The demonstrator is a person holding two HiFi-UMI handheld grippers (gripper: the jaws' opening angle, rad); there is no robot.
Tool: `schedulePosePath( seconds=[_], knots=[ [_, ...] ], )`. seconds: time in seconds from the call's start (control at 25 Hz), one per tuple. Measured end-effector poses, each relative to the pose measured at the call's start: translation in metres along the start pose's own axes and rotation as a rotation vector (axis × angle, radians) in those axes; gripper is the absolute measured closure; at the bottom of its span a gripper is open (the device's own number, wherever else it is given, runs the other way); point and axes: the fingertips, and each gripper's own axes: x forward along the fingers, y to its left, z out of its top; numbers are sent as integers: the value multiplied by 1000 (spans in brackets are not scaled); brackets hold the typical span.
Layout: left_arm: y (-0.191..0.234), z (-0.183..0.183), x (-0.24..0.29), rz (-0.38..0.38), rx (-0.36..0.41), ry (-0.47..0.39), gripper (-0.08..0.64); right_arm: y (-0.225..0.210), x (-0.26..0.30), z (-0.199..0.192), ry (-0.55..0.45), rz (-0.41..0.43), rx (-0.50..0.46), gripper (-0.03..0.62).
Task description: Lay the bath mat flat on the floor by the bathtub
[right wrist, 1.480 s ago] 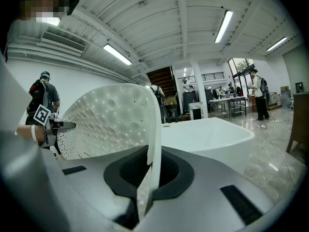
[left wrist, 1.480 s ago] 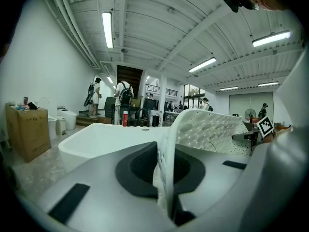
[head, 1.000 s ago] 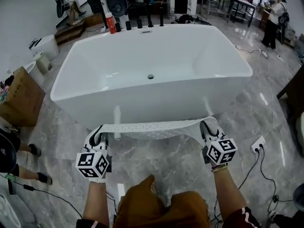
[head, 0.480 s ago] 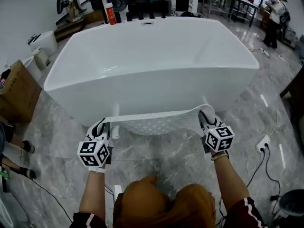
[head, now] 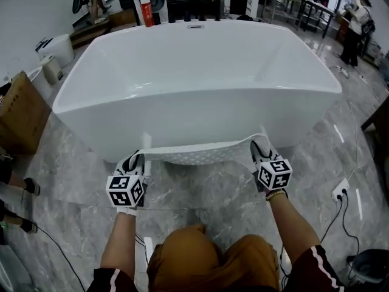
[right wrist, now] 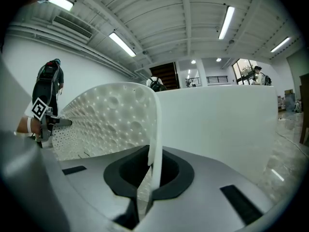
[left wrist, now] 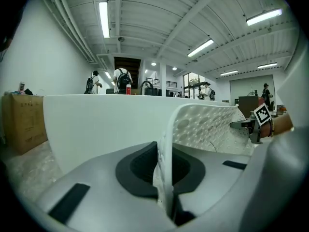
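Marble floor [head: 206, 187] beside white tub [head: 194, 72]. Stretched along the tub's near wall, sagging, not yet flat: dimpled mat [head: 194, 154], ends clamped tight in left gripper [head: 135, 160] and right gripper [head: 259, 148].

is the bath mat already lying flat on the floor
No, the bath mat hangs in a sagging span between the left tool and the right tool, each shut on one end, in front of the bathtub.

Before bathtub [head: 194, 123]: bath mat [head: 200, 154], spanning left gripper [head: 137, 159] to right gripper [head: 258, 146]; box [head: 21, 117] left of bathtub.
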Motion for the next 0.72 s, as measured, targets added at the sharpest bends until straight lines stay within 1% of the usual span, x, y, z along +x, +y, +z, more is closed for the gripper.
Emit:
schedulePosePath(
  seconds=[0.16,0.28,0.6,0.72],
  knots=[
    [15,-19,19,-11,35,26,537,0,31,-19,21,-10,-18,558],
    [26,-32,36,-16,36,41,537,0,53,-32,34,-9,-35,558],
    [42,-66,71,-37,39,53,537,-8,95,-67,70,-31,2,558],
    [44,-77,86,-39,67,58,537,-14,106,-73,74,-56,6,558]
  ],
)
